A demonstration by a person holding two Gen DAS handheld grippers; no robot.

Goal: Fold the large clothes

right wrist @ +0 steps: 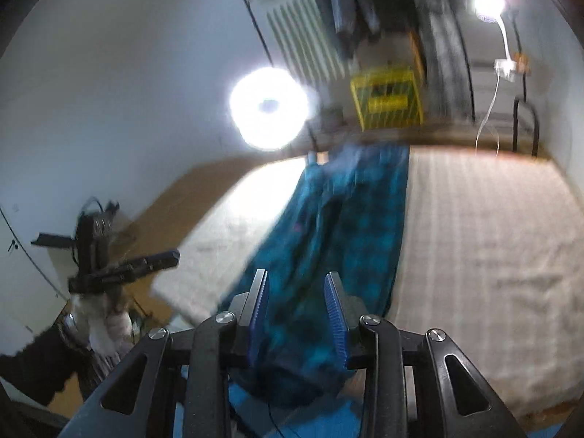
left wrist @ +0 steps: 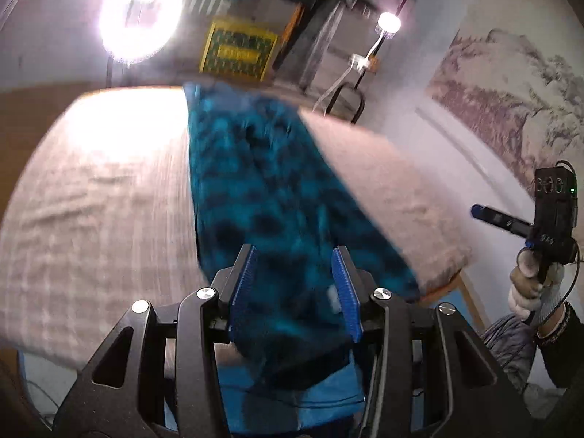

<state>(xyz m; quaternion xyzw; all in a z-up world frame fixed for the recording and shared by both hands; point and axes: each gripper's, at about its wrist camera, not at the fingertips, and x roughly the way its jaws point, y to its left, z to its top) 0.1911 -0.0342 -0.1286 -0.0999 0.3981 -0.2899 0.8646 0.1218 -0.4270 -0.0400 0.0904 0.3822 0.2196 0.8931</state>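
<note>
Blue ribbed pads (left wrist: 242,288) of the left gripper (left wrist: 294,284) are seen nearest the left wrist camera, standing partly apart with a bunched end of the teal-and-black patterned garment (left wrist: 255,182) gathered between them; the cloth fills the gap and appears to be gripped, though blur leaves the contact itself unclear; from the jaws the garment is stretched as a long narrow band across the bed (left wrist: 95,197) to its far edge, with the pale checked bedding bare on both sides of it. In the right wrist view the same arrangement is repeated: the right gripper (right wrist: 298,304) has its blue fingers (right wrist: 334,314) partly apart, and a dark bunch of the garment (right wrist: 350,219) is lodged between them, apparently held; the band is drawn from there up the bed (right wrist: 492,241) to the far edge. Each gripper is also caught by the other's camera, held in a white-gloved hand (left wrist: 533,288) off the near corner of the bed. Beyond the far edge a ring light (left wrist: 140,14), a small lamp (left wrist: 388,22) and a yellow crate (left wrist: 239,49) are seen, all softened by blur.
</note>
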